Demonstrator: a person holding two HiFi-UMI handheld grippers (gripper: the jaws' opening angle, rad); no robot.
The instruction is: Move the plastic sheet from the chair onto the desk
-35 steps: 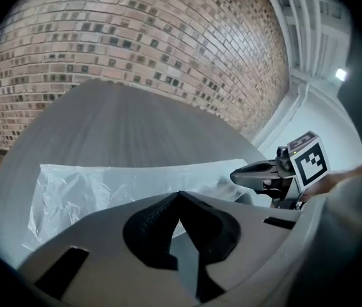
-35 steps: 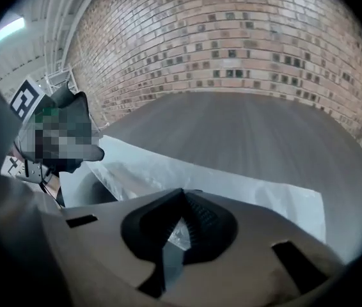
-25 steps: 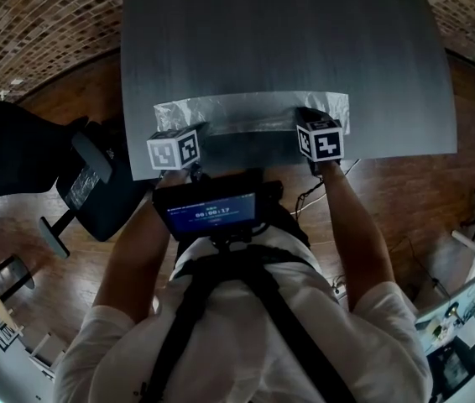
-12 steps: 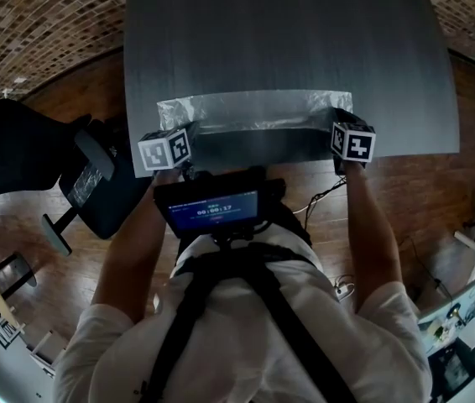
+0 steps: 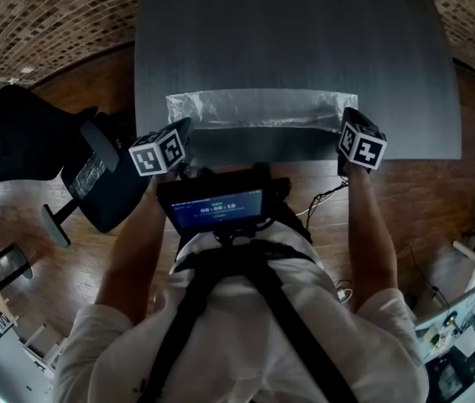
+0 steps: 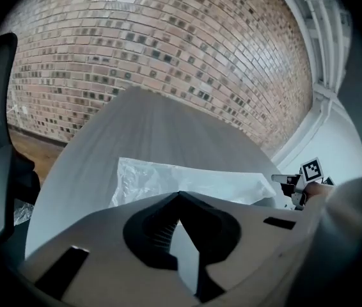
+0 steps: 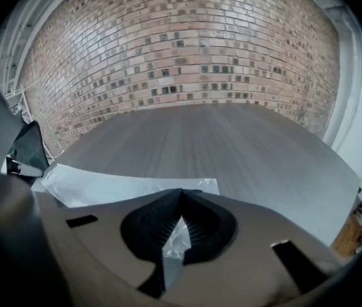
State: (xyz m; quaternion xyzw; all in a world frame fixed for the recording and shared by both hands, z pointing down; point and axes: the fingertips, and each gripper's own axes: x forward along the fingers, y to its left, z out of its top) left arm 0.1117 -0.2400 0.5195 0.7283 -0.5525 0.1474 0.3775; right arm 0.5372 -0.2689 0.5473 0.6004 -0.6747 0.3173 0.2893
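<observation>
Jaws: left gripper (image 5: 180,134) and right gripper (image 5: 346,128) both pinch the plastic sheet (image 5: 254,109).
Risk: released so near the counter's (image 5: 288,32) front edge, it may slide off.

White short-sleeved shirt (image 5: 120,351), black harness (image 5: 263,309), chest screen (image 5: 214,208); left gripper (image 6: 180,196) grey, marker-cubed.

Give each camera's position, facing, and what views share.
Head view: on the person's head, steeply down at the dark grey rectangular desk; arms, torso show.
Left gripper view: on the left gripper, facing across desk to brown brick wall; shut jaws show.
Right gripper view: on the right gripper, same.
All share the clear crinkled plastic sheet.
</observation>
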